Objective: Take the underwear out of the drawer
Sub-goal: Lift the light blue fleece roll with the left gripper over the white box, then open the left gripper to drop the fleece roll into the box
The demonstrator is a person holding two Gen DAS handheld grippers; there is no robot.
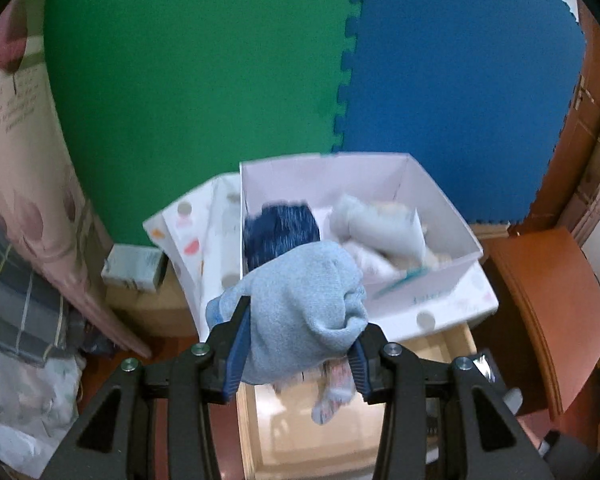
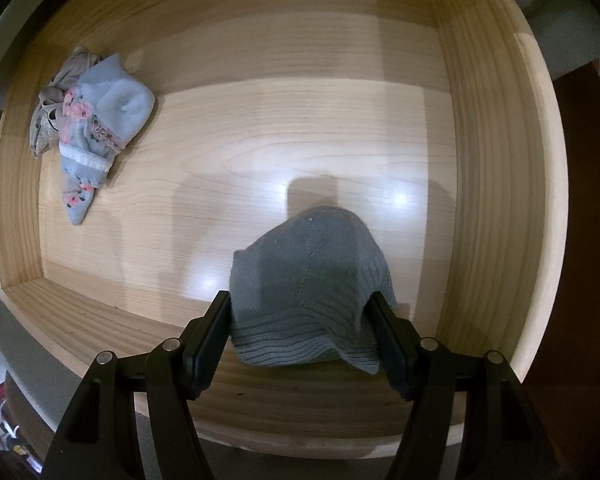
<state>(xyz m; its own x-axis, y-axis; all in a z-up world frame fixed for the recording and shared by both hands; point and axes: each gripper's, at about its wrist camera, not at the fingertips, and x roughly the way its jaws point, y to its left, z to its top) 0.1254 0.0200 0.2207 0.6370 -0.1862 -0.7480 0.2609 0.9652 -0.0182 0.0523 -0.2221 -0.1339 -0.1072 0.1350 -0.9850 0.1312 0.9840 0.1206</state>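
Your right tool (image 2: 302,320) grips grey underwear (image 2: 304,280) over the drawer (image 2: 496,160), floor mostly bare; floral pair (image 2: 96,120) far-left corner. Left tool (image 1: 298,344) clamps pale-blue underwear (image 1: 296,304) before the white box (image 1: 440,200).

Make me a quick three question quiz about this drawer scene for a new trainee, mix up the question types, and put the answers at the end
1. True or false: the left gripper is empty.
2. What does the right gripper hold over the wooden drawer? A) grey ribbed garment B) a book C) nothing
3. Fill in: loose clothes lie on the drawer floor near its ____ wall, in the right wrist view.

Key: 1. False, it grips a light blue garment in front of the white box. 2. A. 3. Left.
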